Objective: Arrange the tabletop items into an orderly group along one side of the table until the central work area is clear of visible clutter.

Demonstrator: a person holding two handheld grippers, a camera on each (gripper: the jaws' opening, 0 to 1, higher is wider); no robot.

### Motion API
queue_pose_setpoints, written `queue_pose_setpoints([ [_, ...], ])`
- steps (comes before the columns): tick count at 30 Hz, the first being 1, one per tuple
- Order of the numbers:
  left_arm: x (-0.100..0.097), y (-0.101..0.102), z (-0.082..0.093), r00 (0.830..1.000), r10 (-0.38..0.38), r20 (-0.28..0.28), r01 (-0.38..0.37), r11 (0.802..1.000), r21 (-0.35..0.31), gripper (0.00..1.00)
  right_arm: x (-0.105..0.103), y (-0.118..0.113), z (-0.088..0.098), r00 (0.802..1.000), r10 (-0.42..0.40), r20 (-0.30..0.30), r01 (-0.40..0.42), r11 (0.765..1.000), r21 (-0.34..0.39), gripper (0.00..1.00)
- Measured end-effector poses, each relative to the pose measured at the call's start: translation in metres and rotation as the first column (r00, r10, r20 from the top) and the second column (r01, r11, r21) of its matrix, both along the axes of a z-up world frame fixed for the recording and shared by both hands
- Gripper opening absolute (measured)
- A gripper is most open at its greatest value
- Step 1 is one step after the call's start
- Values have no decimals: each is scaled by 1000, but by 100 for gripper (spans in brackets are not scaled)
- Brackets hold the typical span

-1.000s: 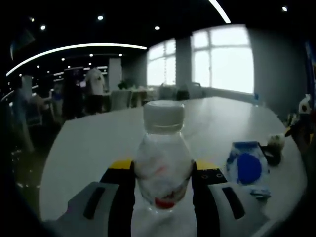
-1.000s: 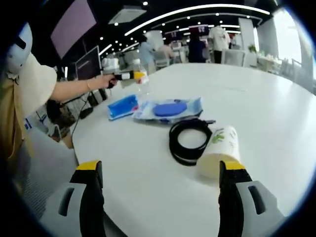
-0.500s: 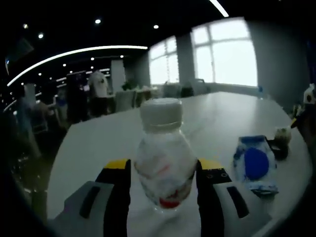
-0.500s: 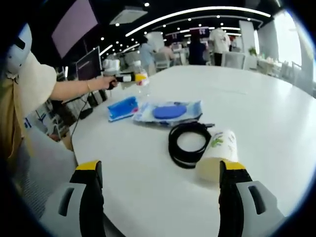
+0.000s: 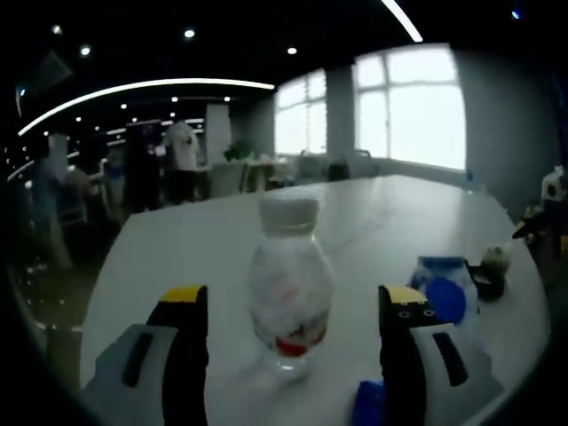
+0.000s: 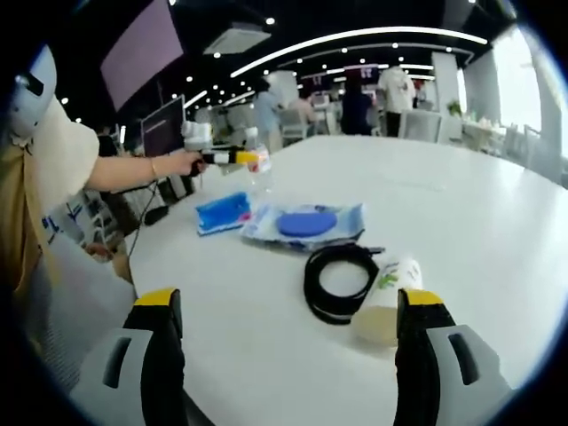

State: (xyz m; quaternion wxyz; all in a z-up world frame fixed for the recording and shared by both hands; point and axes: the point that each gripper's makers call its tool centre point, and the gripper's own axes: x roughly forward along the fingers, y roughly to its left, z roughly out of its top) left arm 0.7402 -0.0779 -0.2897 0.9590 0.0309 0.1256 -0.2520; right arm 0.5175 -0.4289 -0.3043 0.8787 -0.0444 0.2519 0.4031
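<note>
A clear plastic bottle point(image 5: 288, 293) with a white cap stands upright on the white table point(image 5: 177, 257). My left gripper point(image 5: 295, 297) is open around it, both jaws clear of its sides. In the right gripper view the same bottle point(image 6: 260, 169) stands far off by the left gripper point(image 6: 232, 157), held by a person's hand. My right gripper point(image 6: 286, 306) is open, nothing between its jaws. A paper cup point(image 6: 388, 297) lies on its side just beyond the right jaw, against a coiled black cable point(image 6: 342, 280). Further back lie a clear packet with a blue disc point(image 6: 306, 224) and a flat blue pack point(image 6: 222, 213).
The table point(image 6: 461, 204) is bare and wide to the right of the items. The person's arm point(image 6: 133, 169) reaches along its left edge. In the left gripper view the disc packet point(image 5: 441, 297), cable point(image 5: 486, 280) and a blue corner point(image 5: 366, 404) lie to the right. People and chairs stand far behind.
My left gripper has opened and let go of the bottle, which now stands on the table between the spread jaws. The right gripper has barely moved.
</note>
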Motion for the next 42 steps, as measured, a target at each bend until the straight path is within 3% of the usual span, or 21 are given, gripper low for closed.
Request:
queue_pose_setpoints([
  [7,-27,-5,-2,1000,-9,-26,9,1000,-16,99,12,-12,10,997,-46,60,47,999,-18,99],
  [16,-53,-7,5,999,-6,-43,4,1000,-28,99,16,-18,14,996,-37,85,40,999,-30,99],
  [25,-90,-24,14,998,-40,-40,39,999,-27,99,29,-29,13,993,-31,112,37,998,-59,99],
  [27,-98,-26,10,998,-50,-49,51,999,7,99,31,-31,11,993,-28,115,36,997,-66,99],
  [30,-107,-28,12,997,-45,-55,43,998,-36,99,34,-34,9,993,-25,118,33,997,-71,98],
  [42,-149,-42,25,997,-59,-42,56,996,-68,99,44,-46,-13,994,-34,103,45,993,-106,91],
])
